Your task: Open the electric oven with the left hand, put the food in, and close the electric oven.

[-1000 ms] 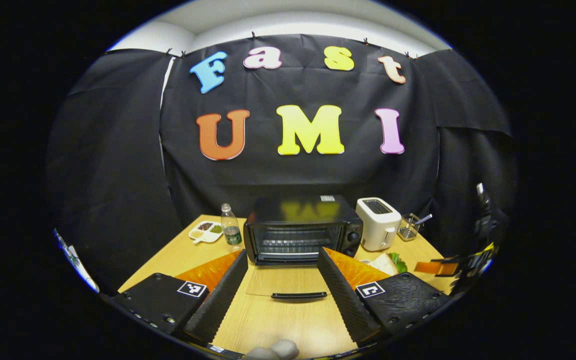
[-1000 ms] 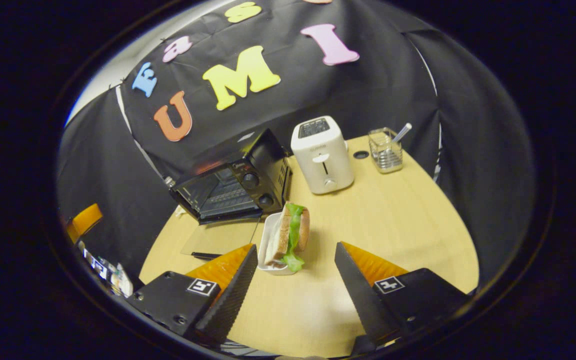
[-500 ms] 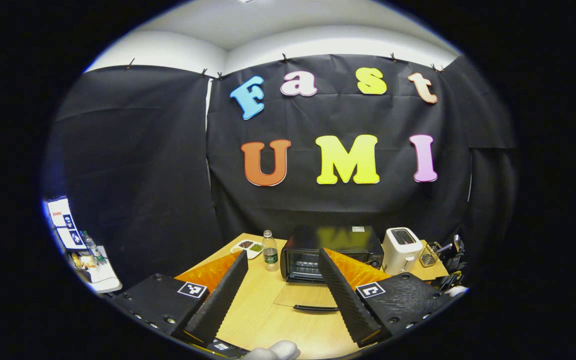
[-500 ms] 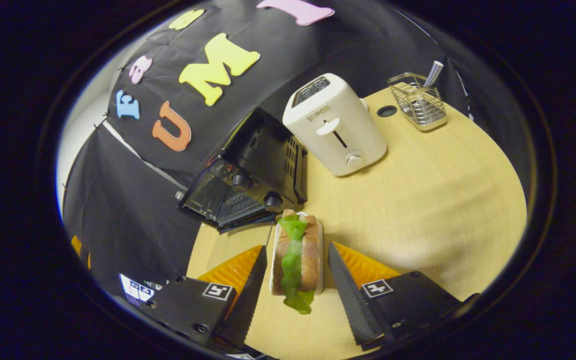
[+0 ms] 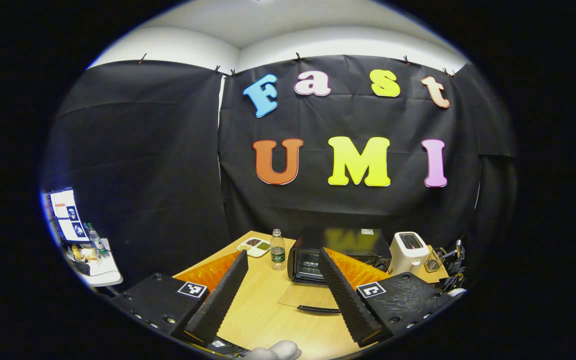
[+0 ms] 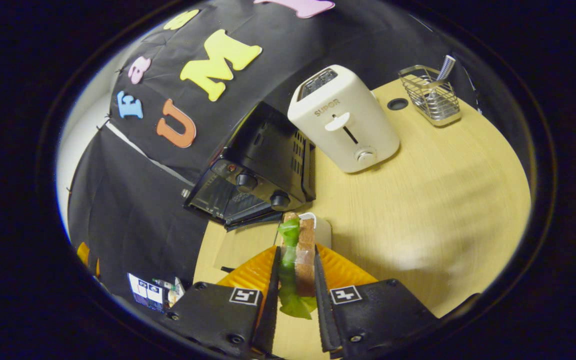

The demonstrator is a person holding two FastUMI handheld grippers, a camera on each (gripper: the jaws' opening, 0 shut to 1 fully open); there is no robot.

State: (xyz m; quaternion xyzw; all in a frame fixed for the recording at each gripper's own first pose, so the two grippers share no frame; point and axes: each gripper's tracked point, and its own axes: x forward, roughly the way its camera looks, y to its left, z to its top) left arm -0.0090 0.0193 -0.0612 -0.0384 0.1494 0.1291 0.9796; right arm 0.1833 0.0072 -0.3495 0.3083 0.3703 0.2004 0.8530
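1. Left gripper – fingers spread wide, holding nothing. Over the last second it has drawn back and up from the oven; the black electric oven now sits smaller and farther off on the pale wooden desk. A clear plastic water bottle stands just left of the oven.
2. Oven door – the glass door with its black bar handle lies folded flat on the desk in front of the cavity. Opening step reads as done; the left gripper is clear of the doorway.
3. Right gripper – a second ago its fingers were wide apart short of the food; now they are pressed in on both sides of the brown bread sandwich with green lettuce. Grip looks closed on it.
4. The sandwich stands on edge at the small white tray, just in front of the oven's right side with its black knobs. Whether it has left the tray I cannot tell.
5. White toaster and wire mesh basket stand to the right, well apart from the path.
6. Judgement: the grasp is made; next comes the lift and carry left into the open cavity – loose lettuce may slip.
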